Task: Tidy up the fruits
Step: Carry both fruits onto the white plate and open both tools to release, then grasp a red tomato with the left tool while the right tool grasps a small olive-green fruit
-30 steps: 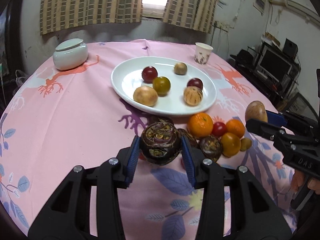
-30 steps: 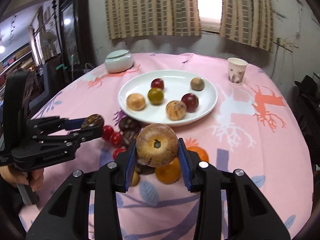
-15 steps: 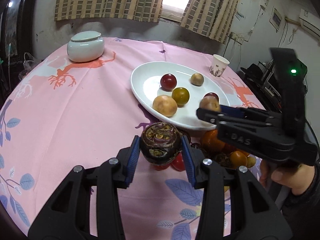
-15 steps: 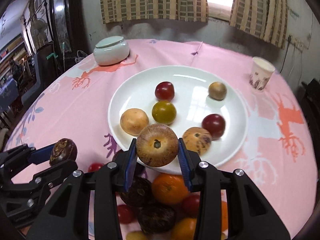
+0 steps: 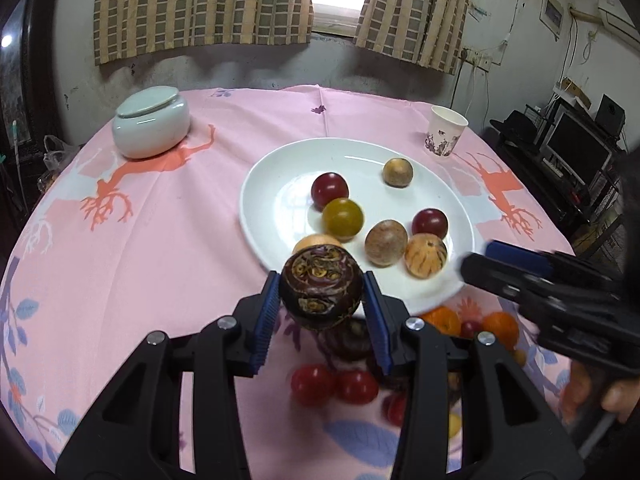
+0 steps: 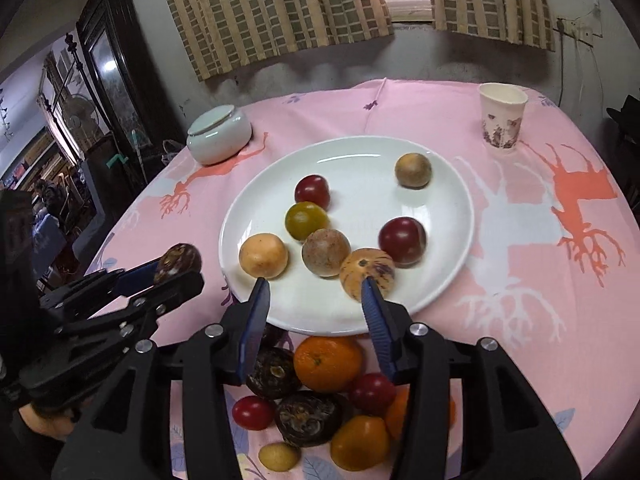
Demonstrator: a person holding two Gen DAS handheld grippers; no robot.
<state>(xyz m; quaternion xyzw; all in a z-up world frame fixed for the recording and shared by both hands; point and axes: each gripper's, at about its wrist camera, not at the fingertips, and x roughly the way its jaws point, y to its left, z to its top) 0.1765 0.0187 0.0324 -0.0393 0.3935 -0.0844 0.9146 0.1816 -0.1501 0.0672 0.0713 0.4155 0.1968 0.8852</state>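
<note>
My left gripper (image 5: 322, 298) is shut on a dark purple-brown fruit (image 5: 321, 285) and holds it just off the near rim of the white plate (image 5: 280, 196). It also shows at the left of the right wrist view (image 6: 176, 266). My right gripper (image 6: 314, 302) is open and empty above the plate's near edge (image 6: 320, 316). The brown speckled fruit (image 6: 326, 253) lies on the plate among several other fruits, next to a striped orange one (image 6: 366, 274). The right gripper shows at the right of the left wrist view (image 5: 488, 260).
A pile of loose fruits lies on the pink cloth in front of the plate: an orange (image 6: 328, 364), dark fruits (image 6: 308, 418), red tomatoes (image 5: 312, 384). A lidded white jar (image 5: 151, 122) stands far left, a paper cup (image 5: 446, 136) far right.
My right gripper has opened and let the brown speckled fruit go onto the plate. My left gripper has carried the dark fruit forward to the plate's near rim.
</note>
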